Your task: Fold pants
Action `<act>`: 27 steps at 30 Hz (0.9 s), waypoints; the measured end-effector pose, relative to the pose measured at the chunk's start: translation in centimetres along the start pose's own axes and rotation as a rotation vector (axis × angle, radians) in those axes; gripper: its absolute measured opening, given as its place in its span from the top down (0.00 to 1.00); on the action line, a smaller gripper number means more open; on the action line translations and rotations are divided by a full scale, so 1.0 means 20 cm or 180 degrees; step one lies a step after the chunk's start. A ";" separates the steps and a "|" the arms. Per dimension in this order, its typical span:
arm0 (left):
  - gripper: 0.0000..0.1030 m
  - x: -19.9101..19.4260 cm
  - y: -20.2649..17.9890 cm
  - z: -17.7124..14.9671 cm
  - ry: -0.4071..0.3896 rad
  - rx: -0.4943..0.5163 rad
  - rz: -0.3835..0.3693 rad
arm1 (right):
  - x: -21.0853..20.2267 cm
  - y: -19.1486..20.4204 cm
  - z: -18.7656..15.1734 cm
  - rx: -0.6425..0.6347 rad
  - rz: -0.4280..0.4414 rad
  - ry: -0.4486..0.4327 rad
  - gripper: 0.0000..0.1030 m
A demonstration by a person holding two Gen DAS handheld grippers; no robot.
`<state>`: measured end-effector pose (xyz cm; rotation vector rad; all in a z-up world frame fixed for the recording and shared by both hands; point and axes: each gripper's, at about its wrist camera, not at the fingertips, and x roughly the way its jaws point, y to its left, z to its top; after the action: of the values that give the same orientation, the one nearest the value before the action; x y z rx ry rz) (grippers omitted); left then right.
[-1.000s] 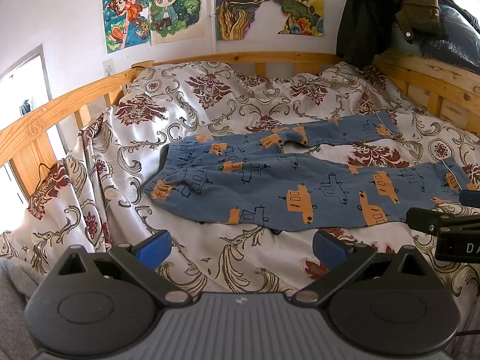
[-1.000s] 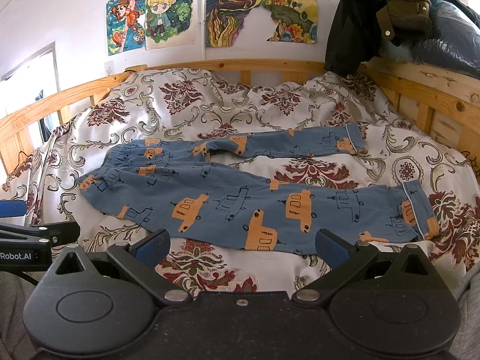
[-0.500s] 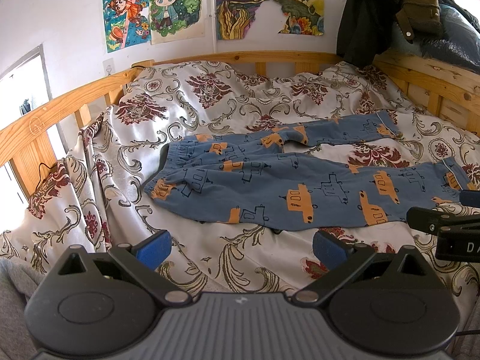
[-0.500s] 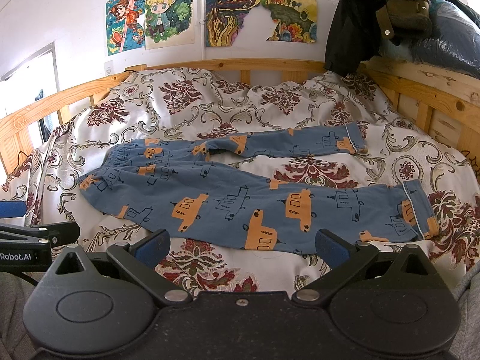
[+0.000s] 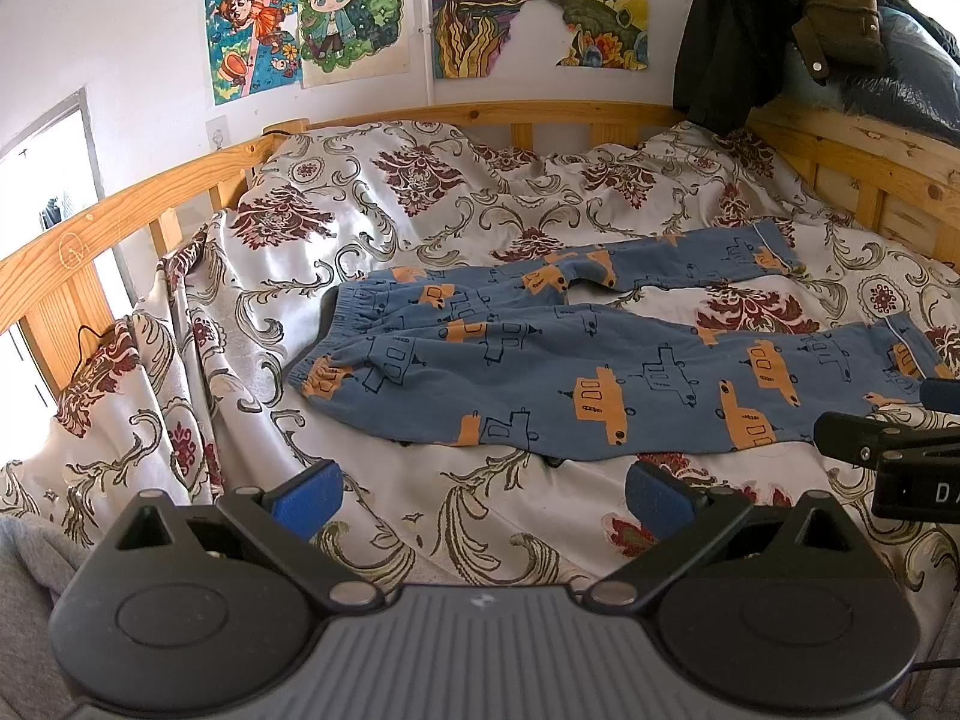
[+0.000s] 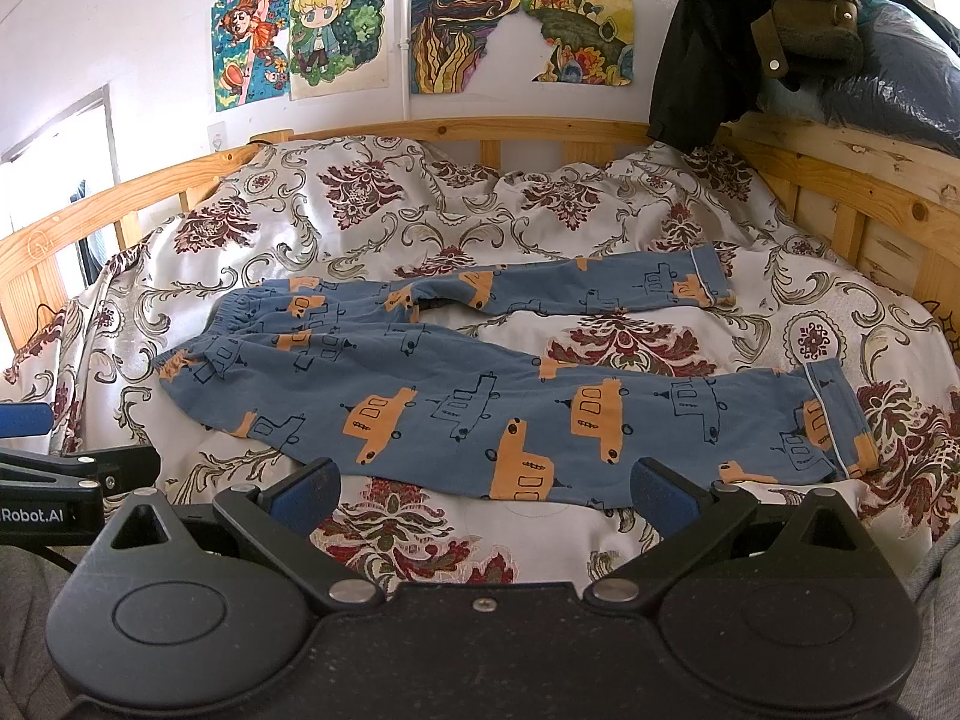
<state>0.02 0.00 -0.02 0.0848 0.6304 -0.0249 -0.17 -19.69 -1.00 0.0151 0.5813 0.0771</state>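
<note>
Blue pants [image 5: 540, 372] [image 6: 480, 402] printed with orange cars lie spread flat on a floral bedspread, waistband to the left, both legs running right and splayed apart. My left gripper [image 5: 480, 495] hovers open over the bedspread just in front of the near leg, nothing between its blue pads. My right gripper [image 6: 483, 492] is open too, its pads low over the near leg's front edge without holding it. Each gripper shows at the edge of the other's view: the right one [image 5: 888, 450], the left one [image 6: 60, 474].
The floral bedspread [image 5: 420, 210] [image 6: 630, 222] covers a bed with a wooden rail [image 5: 120, 210] [image 6: 840, 192] around it. Dark clothes [image 5: 780, 30] [image 6: 780, 30] are piled on the rail at the back right. Posters [image 6: 336, 30] hang on the wall behind.
</note>
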 end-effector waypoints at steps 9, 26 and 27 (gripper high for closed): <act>0.00 0.02 0.01 -0.01 0.0044 0.0003 0.0008 | 0.00 0.00 0.00 -0.0002 0.0001 0.0002 0.00; 0.00 0.14 0.04 0.19 0.0334 -0.0101 -0.0166 | 0.03 -0.09 0.10 0.0306 0.0029 0.0031 0.00; 0.00 0.16 0.04 0.22 0.0354 -0.0057 -0.0167 | 0.05 -0.10 0.12 0.0318 0.0079 0.0043 0.01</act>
<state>5.26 0.43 1.58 0.0527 0.7439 -0.0655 2.08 -21.65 0.37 0.1190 0.5983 0.0723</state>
